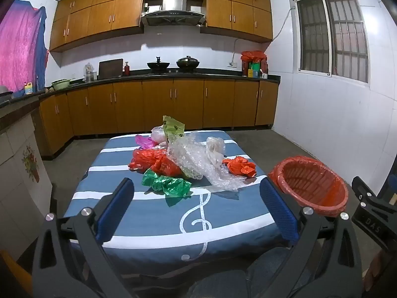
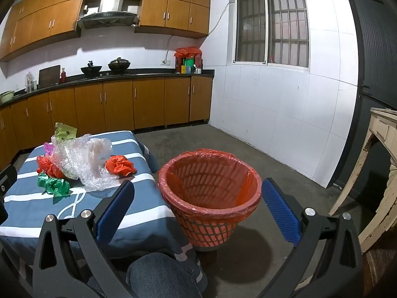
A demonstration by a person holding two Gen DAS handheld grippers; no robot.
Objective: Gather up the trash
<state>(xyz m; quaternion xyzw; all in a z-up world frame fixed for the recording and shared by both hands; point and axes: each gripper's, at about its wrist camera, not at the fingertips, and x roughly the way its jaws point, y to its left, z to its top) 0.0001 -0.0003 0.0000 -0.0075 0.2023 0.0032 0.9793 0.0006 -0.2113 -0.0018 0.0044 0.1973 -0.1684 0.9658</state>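
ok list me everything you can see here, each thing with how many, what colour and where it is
crumpled green foil wrapper: one, green, near edge of the pile
clear bubble wrap sheet: one, transparent, middle of the pile
red plastic bags: two, red-orange; one left of the bubble wrap, one right of it
pink plastic bag: one, pink, back left of the pile
yellow-green printed bag: one, back of the pile
blue striped cloth-covered table: one, blue and white, under the pile
red mesh waste basket: one, red liner, on the floor right of the table
woks: two, black, on the back counter
left tongs: blue pads, open, empty
right tongs: blue pads, open, empty
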